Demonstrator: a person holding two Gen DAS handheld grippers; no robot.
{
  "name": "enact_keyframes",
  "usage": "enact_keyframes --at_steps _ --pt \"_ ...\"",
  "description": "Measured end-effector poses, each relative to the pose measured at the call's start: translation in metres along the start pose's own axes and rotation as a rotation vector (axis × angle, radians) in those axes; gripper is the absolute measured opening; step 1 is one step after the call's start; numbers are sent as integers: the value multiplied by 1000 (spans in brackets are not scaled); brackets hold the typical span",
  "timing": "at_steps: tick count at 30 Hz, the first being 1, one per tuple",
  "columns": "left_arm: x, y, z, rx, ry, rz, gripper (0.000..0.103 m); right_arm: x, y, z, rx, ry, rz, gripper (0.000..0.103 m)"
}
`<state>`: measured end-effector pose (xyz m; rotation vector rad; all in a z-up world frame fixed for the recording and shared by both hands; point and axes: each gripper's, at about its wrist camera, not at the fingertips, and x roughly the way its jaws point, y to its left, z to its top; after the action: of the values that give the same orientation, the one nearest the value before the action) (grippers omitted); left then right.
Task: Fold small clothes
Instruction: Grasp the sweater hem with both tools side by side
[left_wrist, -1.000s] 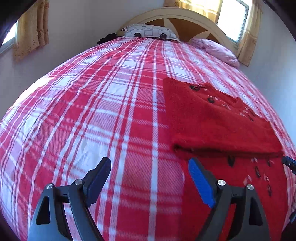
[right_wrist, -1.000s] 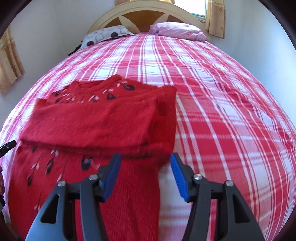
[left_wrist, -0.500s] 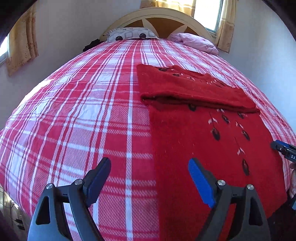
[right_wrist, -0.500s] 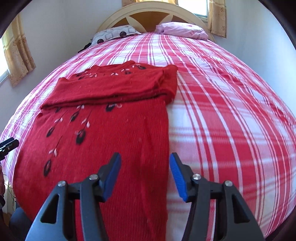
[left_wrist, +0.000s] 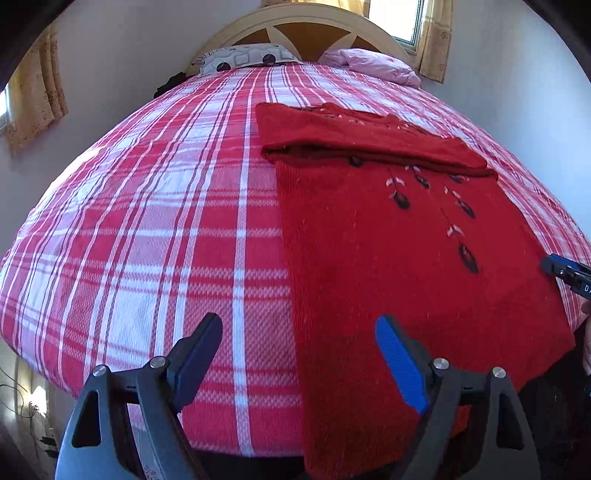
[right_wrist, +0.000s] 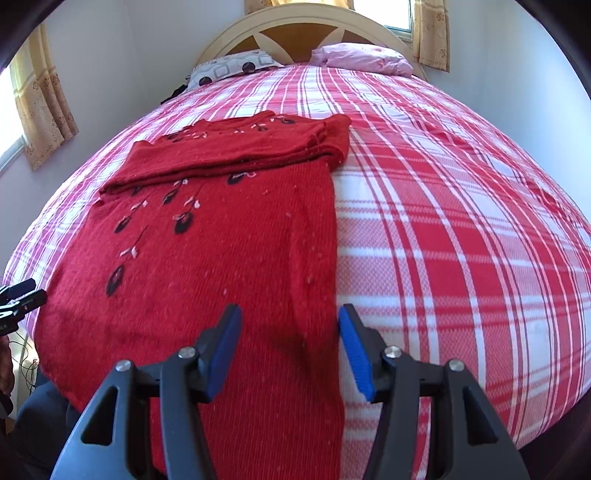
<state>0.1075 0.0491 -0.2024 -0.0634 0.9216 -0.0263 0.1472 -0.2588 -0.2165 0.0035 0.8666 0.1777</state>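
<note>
A red knit sweater (left_wrist: 388, 243) with black leaf embroidery lies flat on the plaid bed, its sleeves folded across the chest; its hem hangs over the bed's near edge. It also shows in the right wrist view (right_wrist: 207, 251). My left gripper (left_wrist: 299, 354) is open and empty, above the sweater's left hem corner. My right gripper (right_wrist: 290, 350) is open and empty, above the sweater's right hem edge. The right gripper's tip shows at the right of the left wrist view (left_wrist: 565, 273); the left gripper's tip shows at the left of the right wrist view (right_wrist: 18, 299).
The bed (left_wrist: 147, 221) has a red and white plaid cover. A patterned pillow (left_wrist: 247, 61) and a pink pillow (left_wrist: 373, 62) lie by the headboard (left_wrist: 303, 29). Walls and curtained windows stand on both sides. Cables lie on the floor at lower left (left_wrist: 26, 417).
Both grippers have drawn back from the folded sleeves toward the bed's near edge, down to the sweater's hem. Both stay open and empty.
</note>
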Motion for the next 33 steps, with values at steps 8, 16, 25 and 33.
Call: enact_keyframes --at_steps 8,16,25,33 --pt "-7 2 -28 2 27 -11 61 -2 2 -23 -17 22 -4 57" --pt "-11 -4 -34 24 47 -81 39 -10 -3 -31 8 52 22 55" --pt "-13 -9 -41 65 62 -92 39 -20 -8 -47 33 101 81 53" --pt "-15 -7 -44 85 82 -125 39 -30 -4 -62 -5 157 136 45"
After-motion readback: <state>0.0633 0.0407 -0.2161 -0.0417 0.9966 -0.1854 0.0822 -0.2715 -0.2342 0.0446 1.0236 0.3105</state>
